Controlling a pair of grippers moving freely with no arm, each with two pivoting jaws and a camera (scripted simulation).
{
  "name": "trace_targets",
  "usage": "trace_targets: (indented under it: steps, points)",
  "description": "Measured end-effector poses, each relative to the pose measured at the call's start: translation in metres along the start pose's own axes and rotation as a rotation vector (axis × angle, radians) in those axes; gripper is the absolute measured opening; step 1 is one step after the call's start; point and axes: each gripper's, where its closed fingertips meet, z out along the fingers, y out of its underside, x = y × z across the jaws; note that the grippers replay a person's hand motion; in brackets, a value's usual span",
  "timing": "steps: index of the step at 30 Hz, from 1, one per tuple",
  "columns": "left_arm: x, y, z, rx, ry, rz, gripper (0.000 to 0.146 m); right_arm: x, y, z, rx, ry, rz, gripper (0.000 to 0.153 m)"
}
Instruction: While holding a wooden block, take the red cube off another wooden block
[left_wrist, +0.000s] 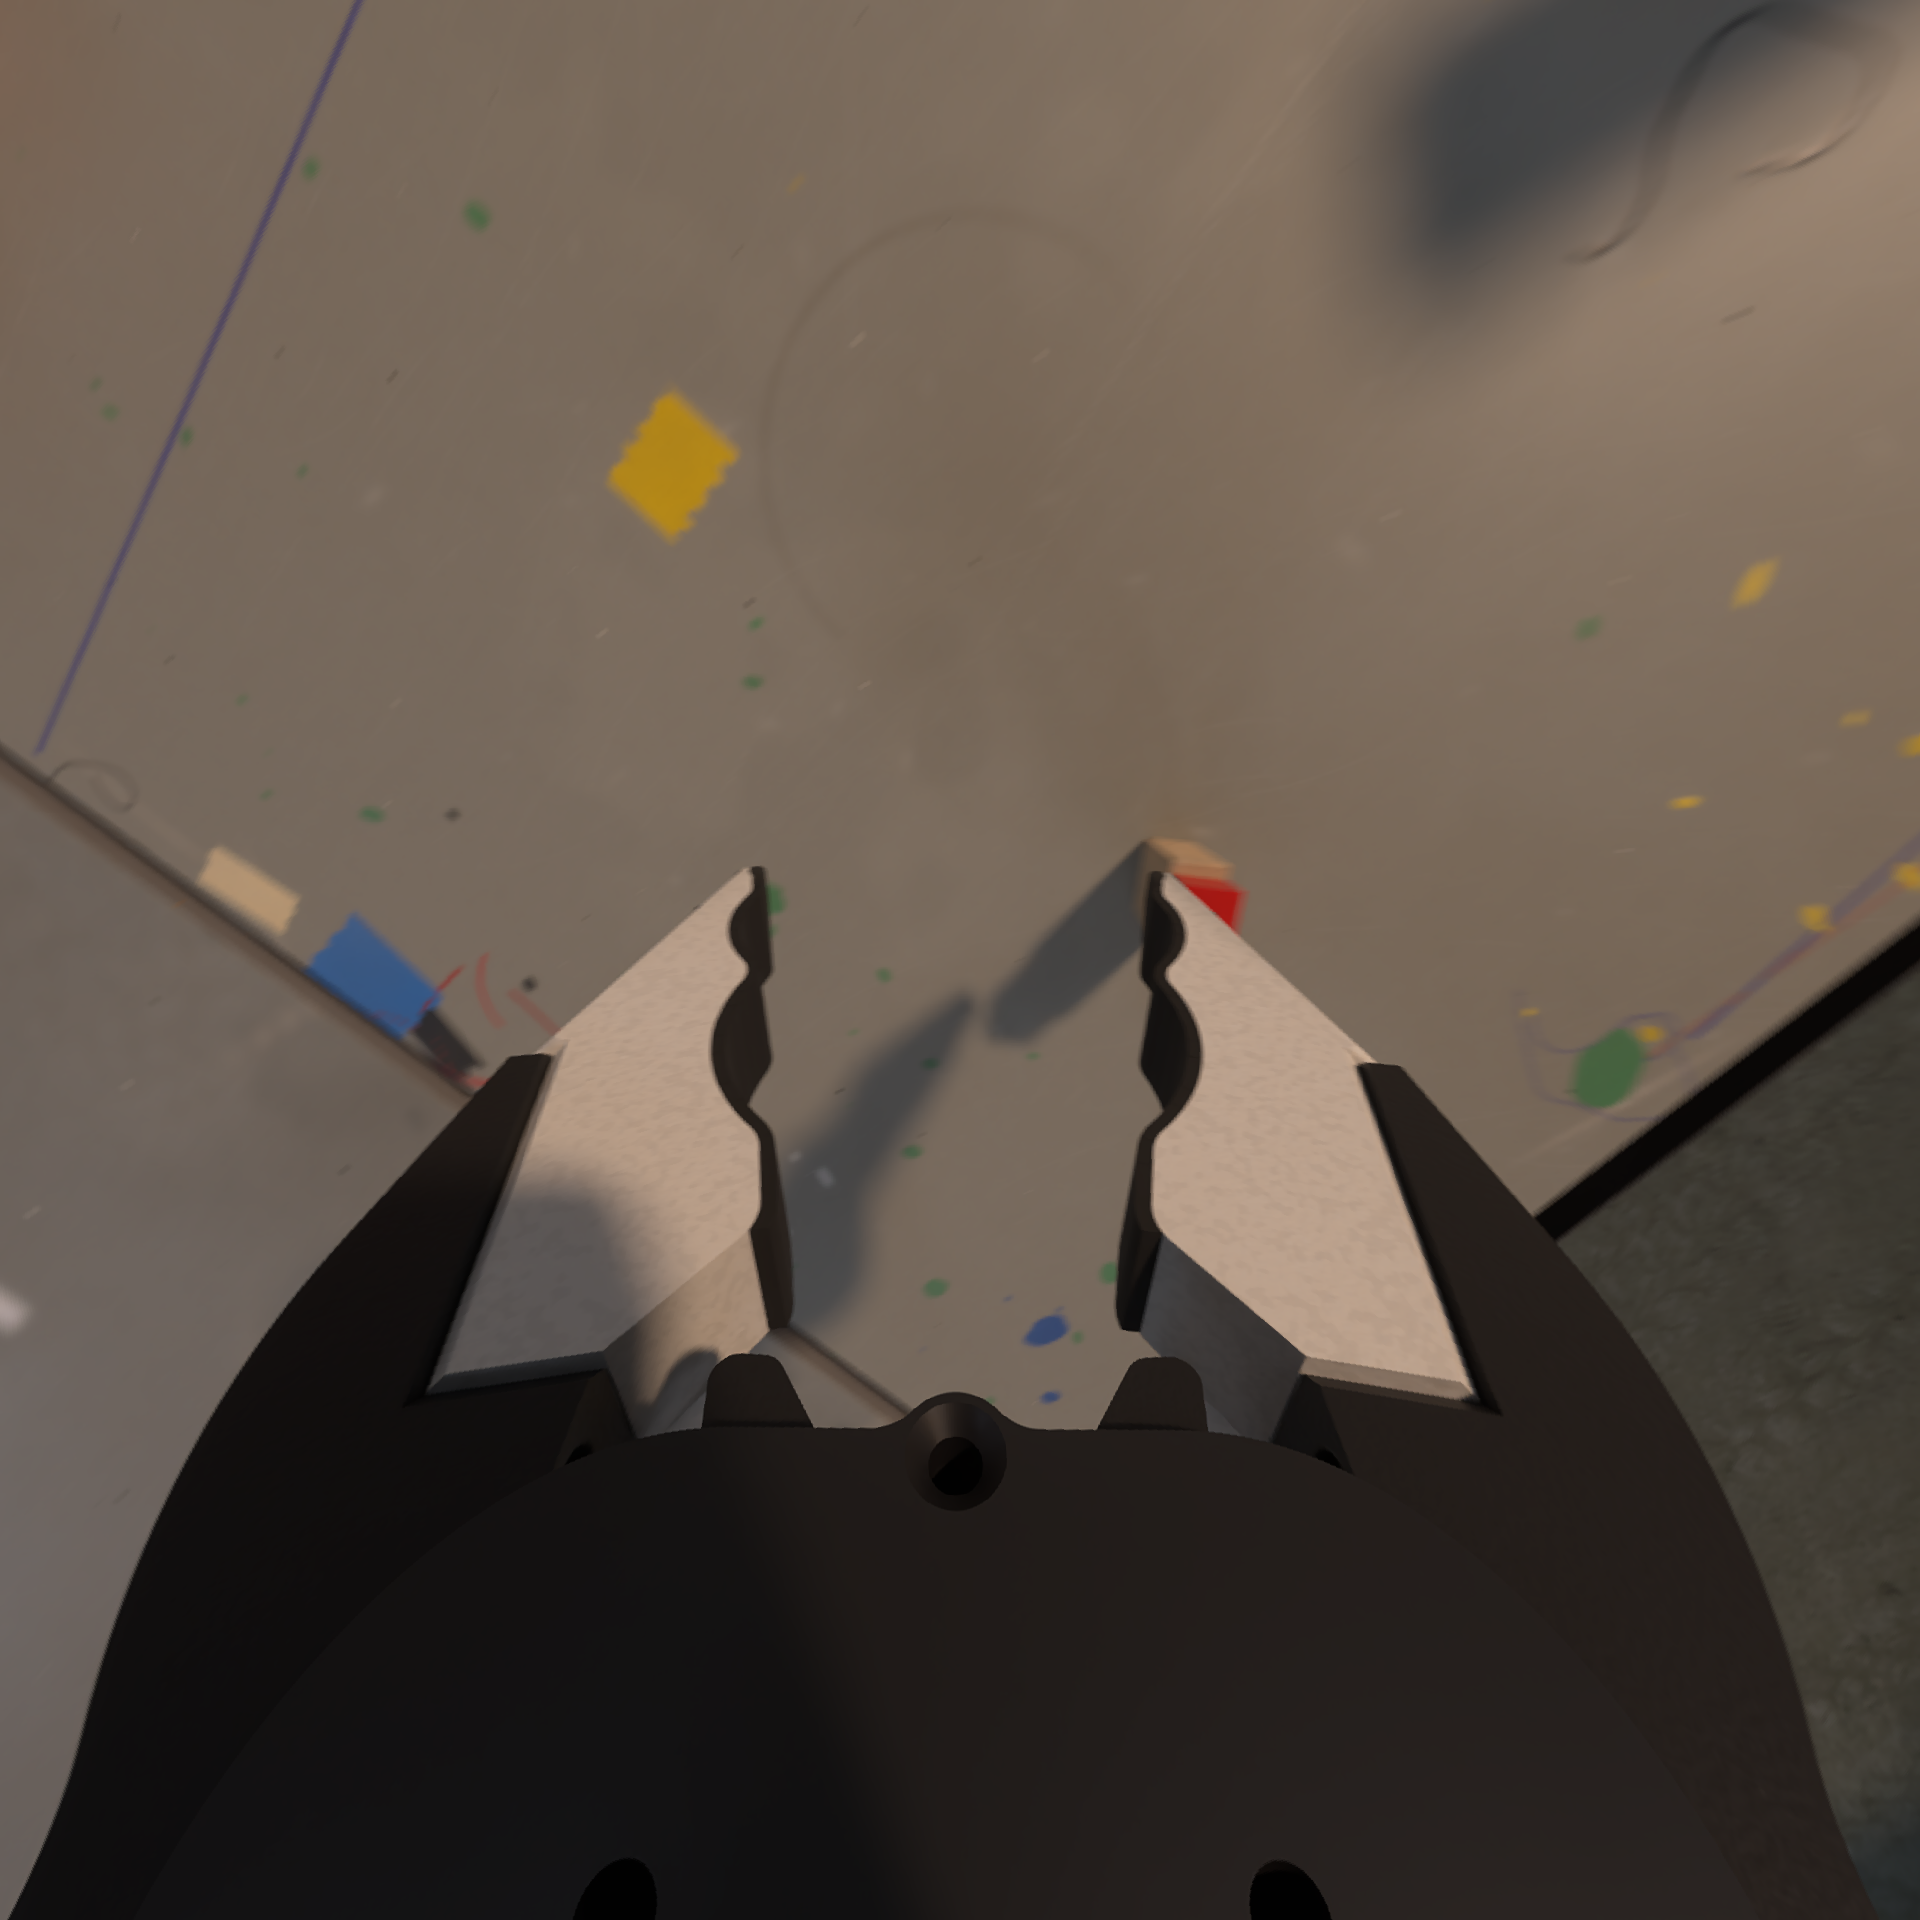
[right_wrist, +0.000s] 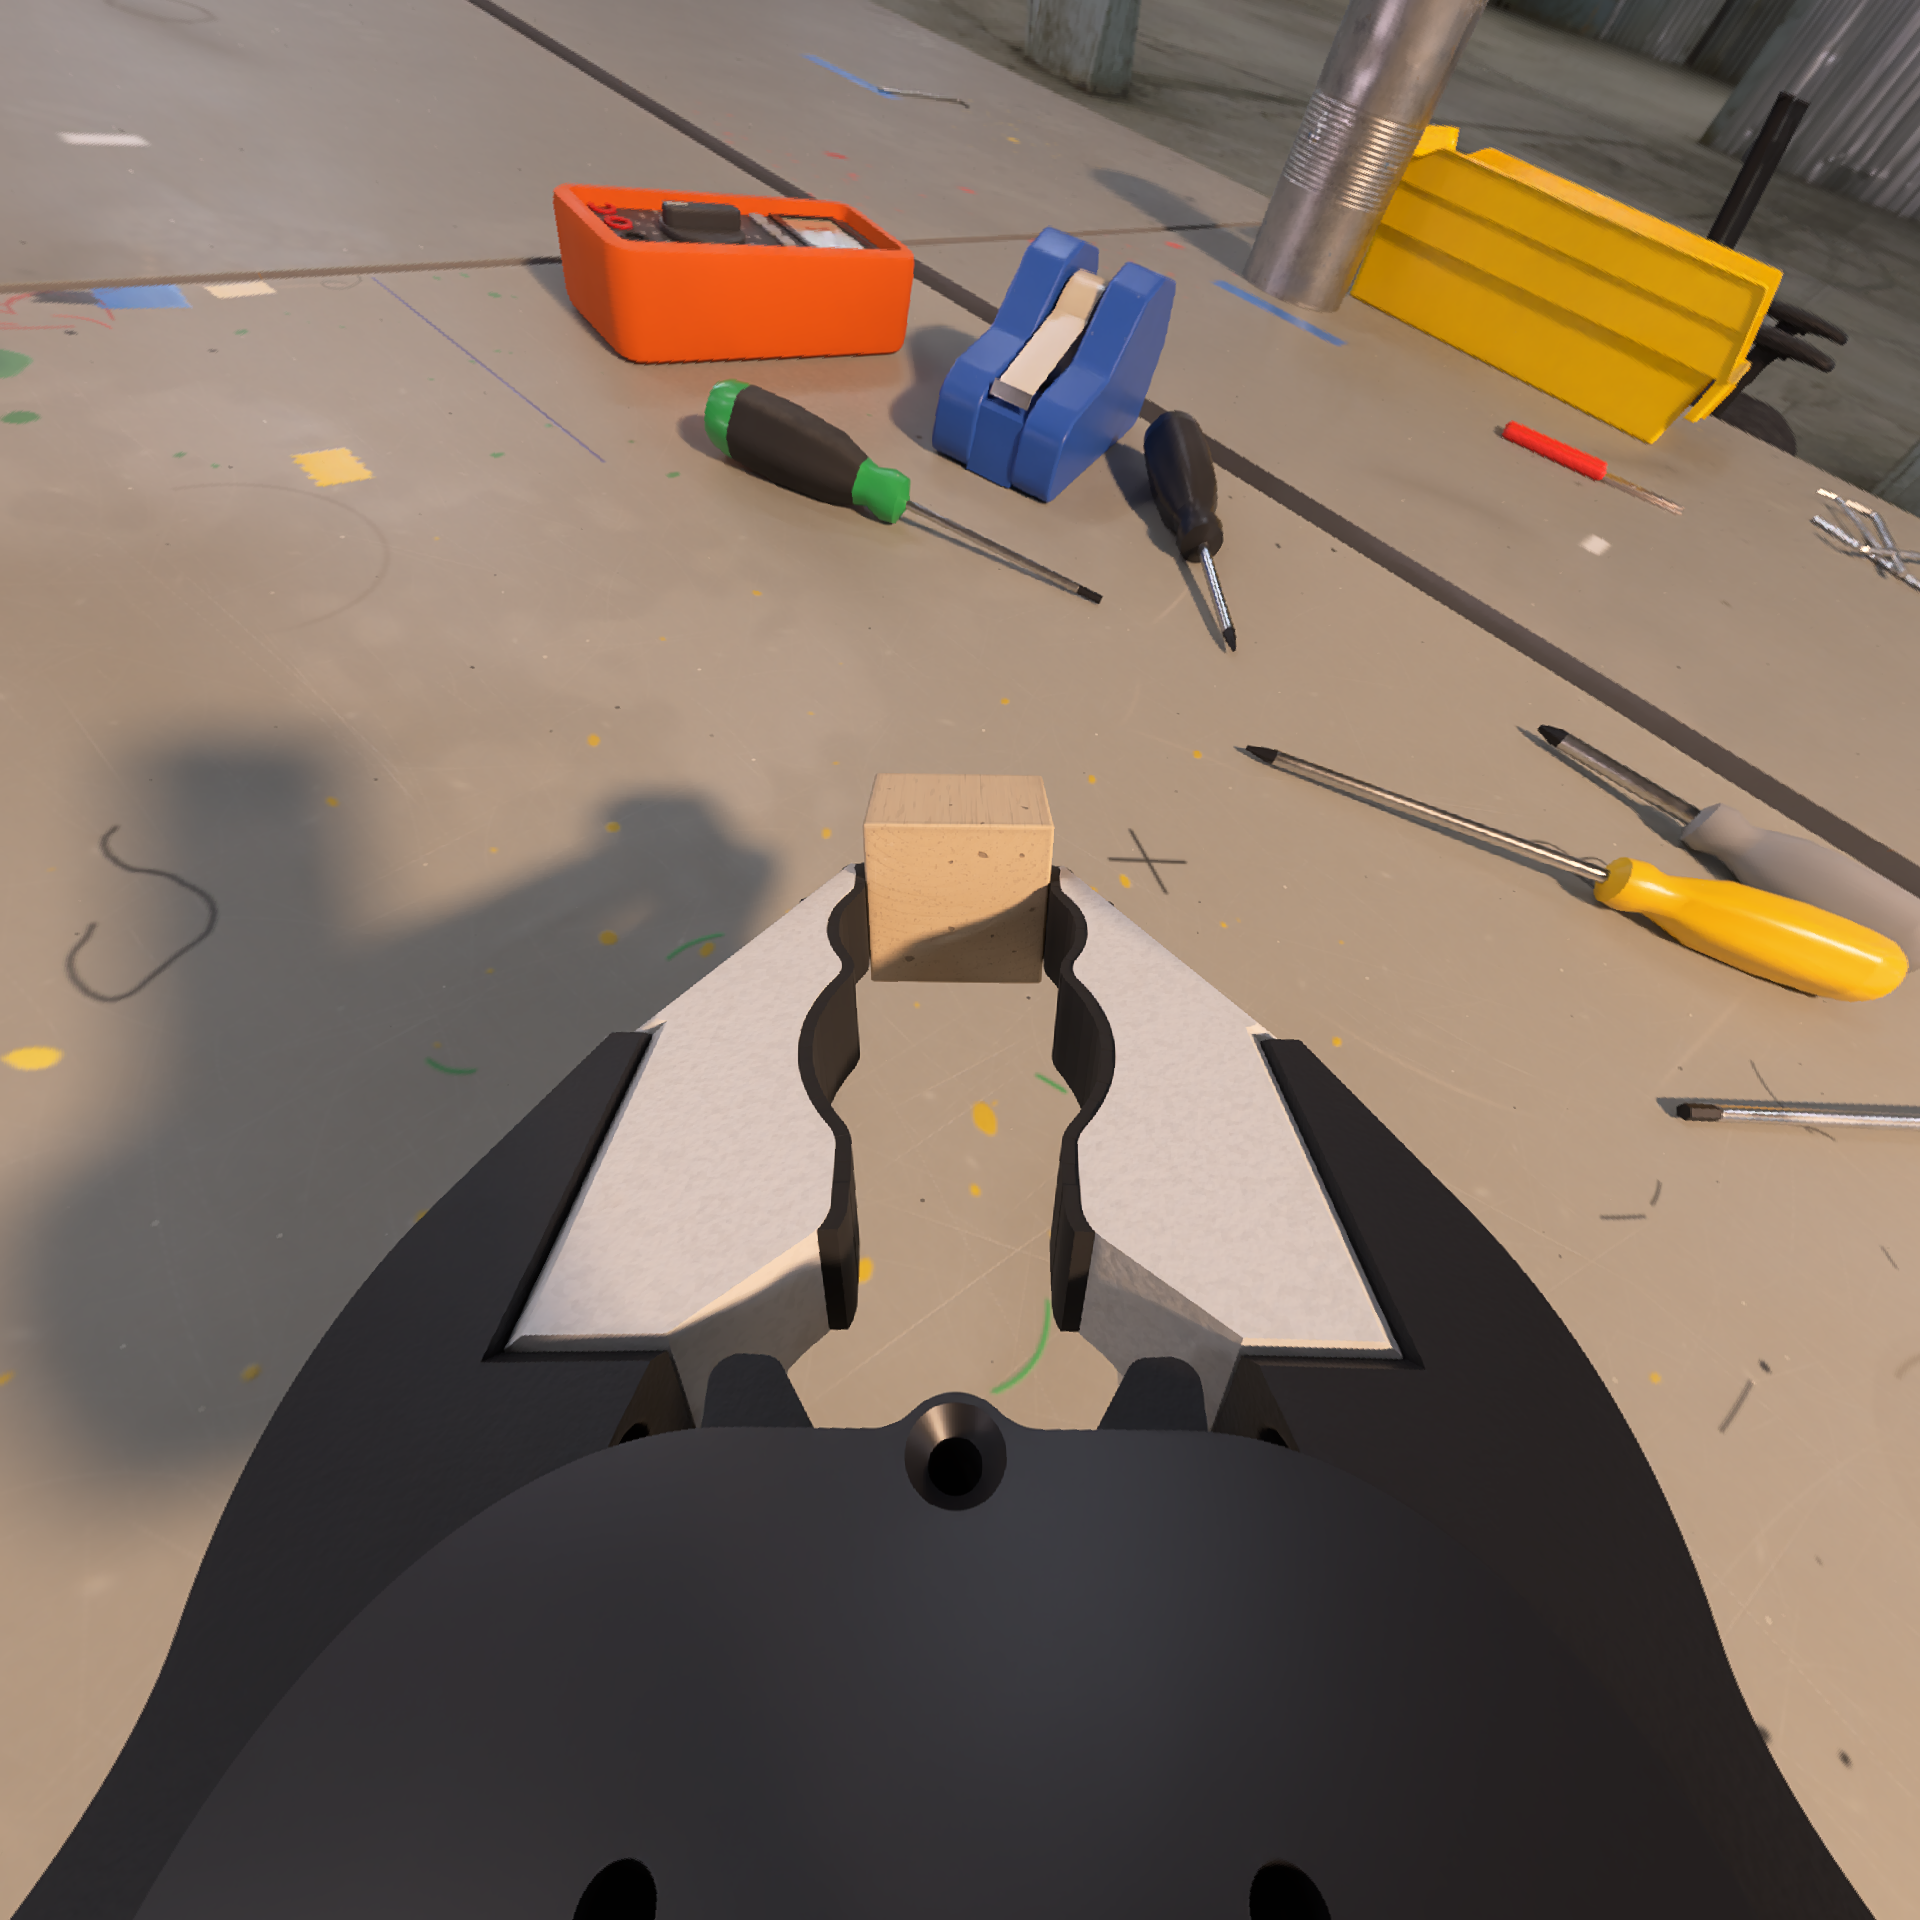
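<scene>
In the right wrist view my right gripper (right_wrist: 956, 881) is shut on a light wooden block (right_wrist: 958, 862), which sits between the fingertips over the tan tabletop (right_wrist: 416, 644). In the left wrist view my left gripper (left_wrist: 956, 878) is open and empty above the table. Just past its right fingertip (left_wrist: 1169, 935) a red cube (left_wrist: 1218, 902) shows against a second wooden block (left_wrist: 1193, 856). The finger hides part of both, so I cannot tell how they are stacked.
Beyond the held block lie an orange case (right_wrist: 727, 301), a blue tape dispenser (right_wrist: 1055, 364), a green-and-black screwdriver (right_wrist: 810, 452) and a dark screwdriver (right_wrist: 1184, 488). A yellow bin (right_wrist: 1558, 281), a metal pipe (right_wrist: 1351, 156) and a yellow screwdriver (right_wrist: 1745, 925) are on the right. The table edge (left_wrist: 1714, 1101) runs right of the left gripper.
</scene>
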Motion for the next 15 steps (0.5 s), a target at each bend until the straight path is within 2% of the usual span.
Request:
trace_targets:
  steps: [2,4,10,13,15]
  points:
    - [0.018,-0.007,-0.004,0.053,0.061,0.004,0.091,0.0,0.001,0.001,-0.003,-0.002,-0.002,0.033]
    - [0.03,-0.012,-0.001,0.079,0.086,0.019,0.102,-0.001,0.001,0.001,-0.007,-0.004,-0.003,0.033]
    - [0.03,-0.02,0.02,0.046,-0.046,0.129,0.133,-0.001,0.003,0.002,-0.008,-0.008,-0.003,0.033]
    - [0.034,-0.025,0.03,0.025,-0.059,0.169,0.14,-0.002,0.002,0.002,-0.006,-0.012,-0.001,0.033]
    - [0.035,-0.026,0.035,0.016,-0.039,0.149,0.14,-0.002,0.001,0.002,-0.002,-0.015,-0.001,0.033]
